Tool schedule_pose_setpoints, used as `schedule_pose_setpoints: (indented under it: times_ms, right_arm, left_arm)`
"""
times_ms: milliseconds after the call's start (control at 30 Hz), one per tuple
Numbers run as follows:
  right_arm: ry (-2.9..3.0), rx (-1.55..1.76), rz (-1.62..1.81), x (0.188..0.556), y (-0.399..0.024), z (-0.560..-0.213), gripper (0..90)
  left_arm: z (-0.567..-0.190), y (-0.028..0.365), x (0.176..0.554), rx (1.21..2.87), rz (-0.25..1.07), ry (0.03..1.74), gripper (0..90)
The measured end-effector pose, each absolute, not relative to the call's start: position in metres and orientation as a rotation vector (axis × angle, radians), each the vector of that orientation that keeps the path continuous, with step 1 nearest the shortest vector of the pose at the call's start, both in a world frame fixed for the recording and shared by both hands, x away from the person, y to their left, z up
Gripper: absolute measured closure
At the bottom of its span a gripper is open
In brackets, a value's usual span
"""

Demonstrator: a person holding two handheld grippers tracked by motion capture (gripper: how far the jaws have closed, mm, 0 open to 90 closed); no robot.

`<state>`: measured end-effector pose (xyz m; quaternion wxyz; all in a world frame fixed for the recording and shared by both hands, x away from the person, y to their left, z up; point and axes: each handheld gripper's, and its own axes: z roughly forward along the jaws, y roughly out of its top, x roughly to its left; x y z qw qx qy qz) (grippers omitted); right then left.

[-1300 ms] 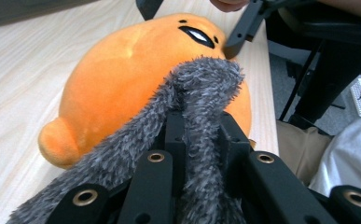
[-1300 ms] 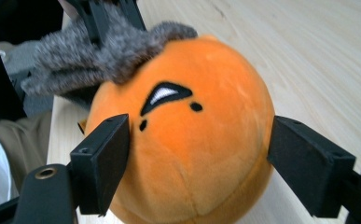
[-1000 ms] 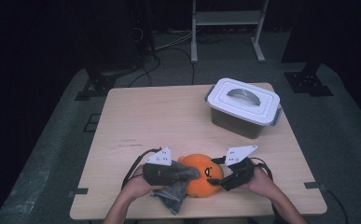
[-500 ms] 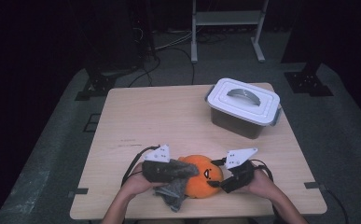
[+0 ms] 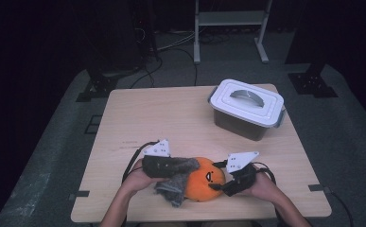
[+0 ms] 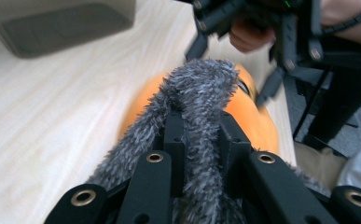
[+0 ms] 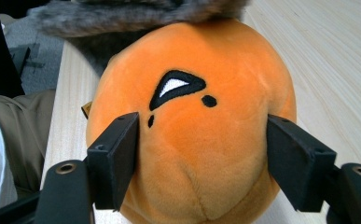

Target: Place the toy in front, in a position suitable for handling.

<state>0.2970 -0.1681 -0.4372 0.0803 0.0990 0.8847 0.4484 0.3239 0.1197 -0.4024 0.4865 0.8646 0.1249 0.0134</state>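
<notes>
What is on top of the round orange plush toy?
A grey furry fabric piece drapes over the round orange plush toy, pinched by the left gripper. The toy's surface beneath the fur is hidden.

lidded plastic box (image 5: 247,108) | far right of wooden table (image 5: 161,113) | shut

Pale rectangular wooden table (image 5: 147,118), bearing a lidded white-topped plastic storage box (image 5: 247,108) at its far right and a round orange plush toy (image 5: 203,182) with grey fur (image 5: 173,189) at the near edge.

plush (image 5: 204,179) btwn grippers, box (image 5: 247,108) behind.
</notes>
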Motion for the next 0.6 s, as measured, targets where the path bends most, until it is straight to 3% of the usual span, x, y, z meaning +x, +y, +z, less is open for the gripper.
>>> schedule_pose_setpoints:
  times_ms: [267,600]
  right_arm:
    - [2.647,0.287,1.331,0.296,-0.169,-0.437,27.9]
    - [2.661,0.366,1.339,0.3,-0.175,-0.426,22.9]
  left_arm:
    - [-0.406,0.109,0.326,2.185,0.021,0.263,77.0]
    - [-0.416,0.13,0.32,2.164,0.001,0.298,77.1]
